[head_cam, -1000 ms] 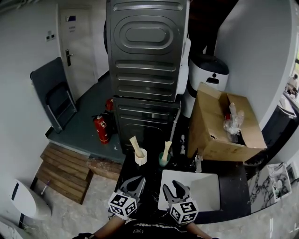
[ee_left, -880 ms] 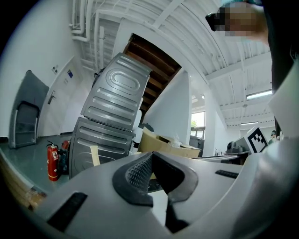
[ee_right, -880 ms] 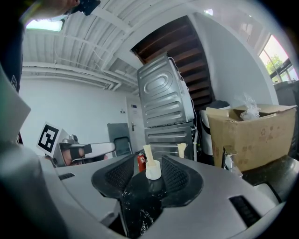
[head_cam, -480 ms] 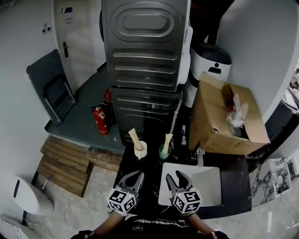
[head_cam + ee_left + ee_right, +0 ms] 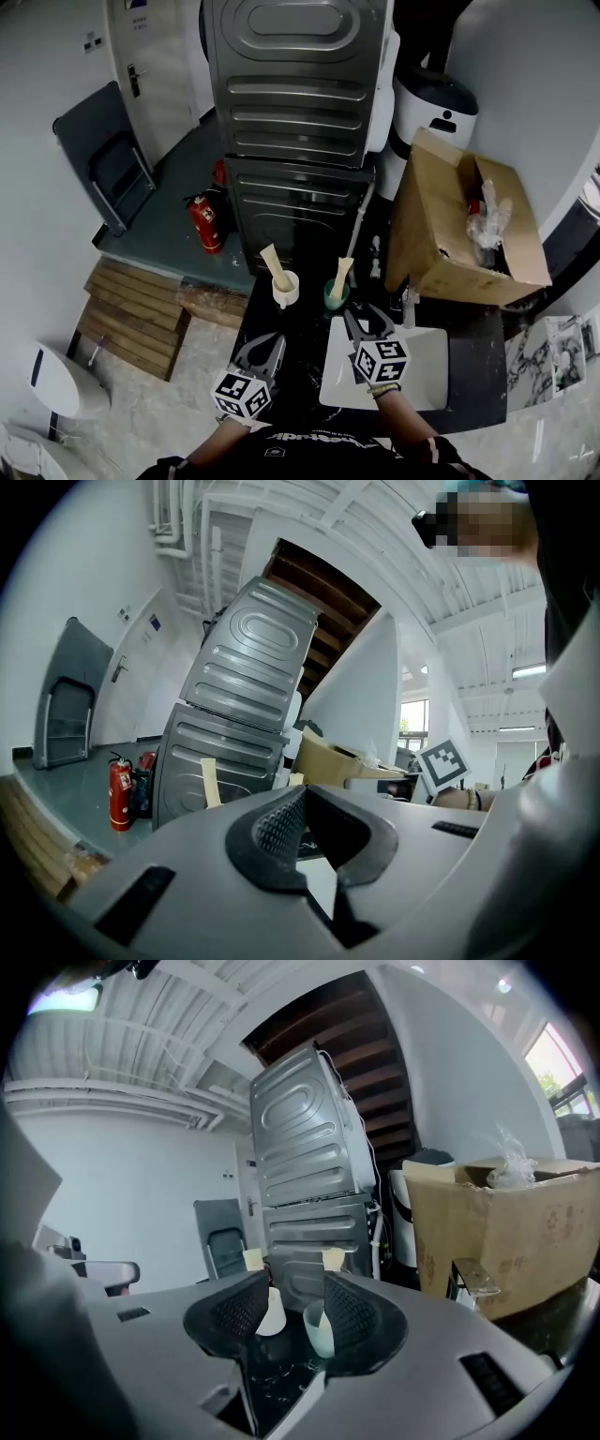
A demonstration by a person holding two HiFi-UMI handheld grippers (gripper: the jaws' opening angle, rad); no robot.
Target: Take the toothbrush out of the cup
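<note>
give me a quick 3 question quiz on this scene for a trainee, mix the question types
1. True or false: the left claw is shut.
2. Which cup stands nearer the right claw? A: the white one. B: the green cup.
3. Fill in: the right claw's jaws stand ___.
Key: 1 true; 2 B; 3 apart.
</note>
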